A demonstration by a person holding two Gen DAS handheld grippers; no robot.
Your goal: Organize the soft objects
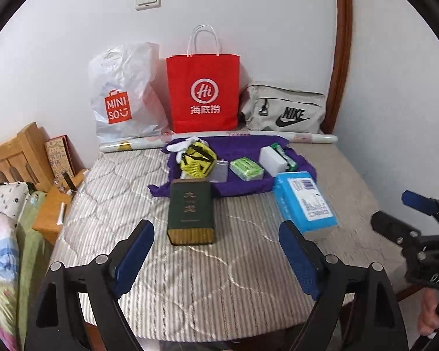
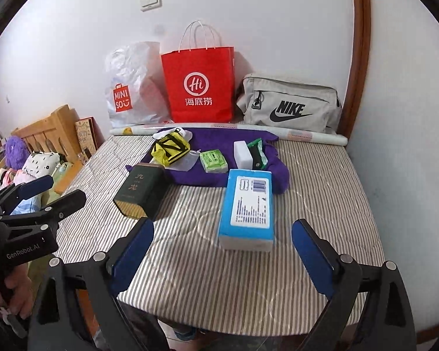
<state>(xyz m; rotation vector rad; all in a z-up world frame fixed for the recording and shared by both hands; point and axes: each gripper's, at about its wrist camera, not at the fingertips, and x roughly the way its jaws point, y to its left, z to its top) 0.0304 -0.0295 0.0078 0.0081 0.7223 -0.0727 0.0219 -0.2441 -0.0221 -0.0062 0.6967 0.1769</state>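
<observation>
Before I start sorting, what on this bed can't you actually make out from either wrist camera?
- Insides of the red paper bag, white plastic Miniso bag and grey Nike pouch: walls hide them in both views.
- White soft item behind the yellow mesh pouch: mostly covered, identity unclear.
- Small print on the blue tissue pack: too small.
- Near edge of the striped mattress: blocked by gripper frames.

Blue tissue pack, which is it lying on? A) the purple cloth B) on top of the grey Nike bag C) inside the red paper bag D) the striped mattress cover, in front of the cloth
D: the blue tissue pack lies flat on the striped mattress cover, just in front of the purple cloth.
</observation>
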